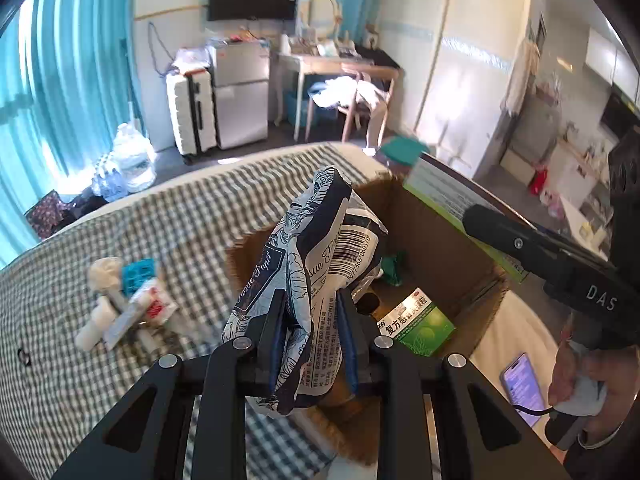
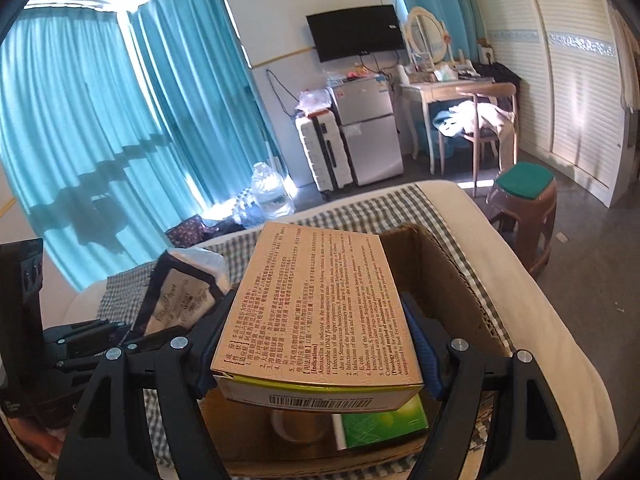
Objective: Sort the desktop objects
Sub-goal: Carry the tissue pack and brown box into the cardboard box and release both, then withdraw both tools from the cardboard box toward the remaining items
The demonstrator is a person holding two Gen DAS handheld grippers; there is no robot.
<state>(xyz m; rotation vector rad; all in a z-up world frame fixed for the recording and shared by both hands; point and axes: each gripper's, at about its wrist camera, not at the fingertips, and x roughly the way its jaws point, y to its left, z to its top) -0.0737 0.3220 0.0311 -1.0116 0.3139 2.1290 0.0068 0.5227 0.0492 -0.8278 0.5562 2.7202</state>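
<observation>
Both loads held over the open cardboard box (image 1: 448,240) on the bed (image 1: 120,232), apparently for dropping in. Left hand-held gripper (image 1: 312,304) pinched on a tissue pack (image 1: 316,264); right hand-held gripper (image 2: 316,336) clamped across a medicine carton (image 2: 316,308). More clutter (image 1: 124,300) waiting on the checked cover.

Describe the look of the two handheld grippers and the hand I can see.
Both grippers, left and right, are matte black angular plastic with silver pivot bolts and blue finger pads. The right one's side reads "DAS" in white. A bare hand grips its pale handle, from which a dark cable runs.
</observation>
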